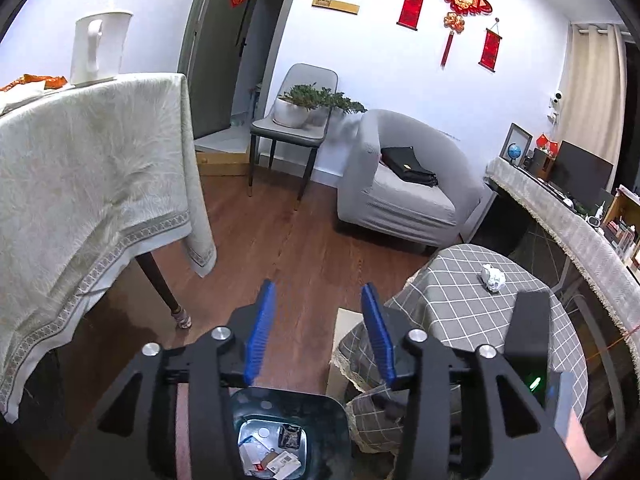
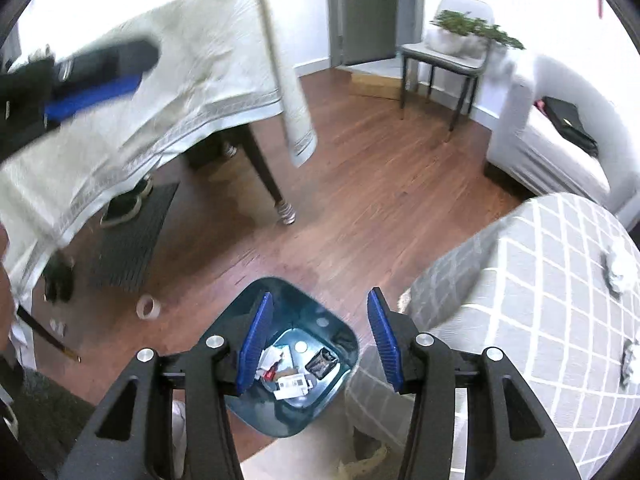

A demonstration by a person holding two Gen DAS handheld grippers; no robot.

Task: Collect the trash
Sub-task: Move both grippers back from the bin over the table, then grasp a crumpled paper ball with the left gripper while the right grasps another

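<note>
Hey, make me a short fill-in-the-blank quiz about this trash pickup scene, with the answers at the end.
1. Both the left gripper and the right gripper are ____ and hold nothing.
2. The blue trash bin stands on the ____ floor.
3. A crumpled paper ball lies on the round table's ____ cloth.
4. A potted plant sits on the grey ____.

Answers: open; wooden; checked; chair

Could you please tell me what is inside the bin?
The bin holds paper scraps, a labelled white card and a dark wrapper. The right gripper's fingers cover part of it.
</note>
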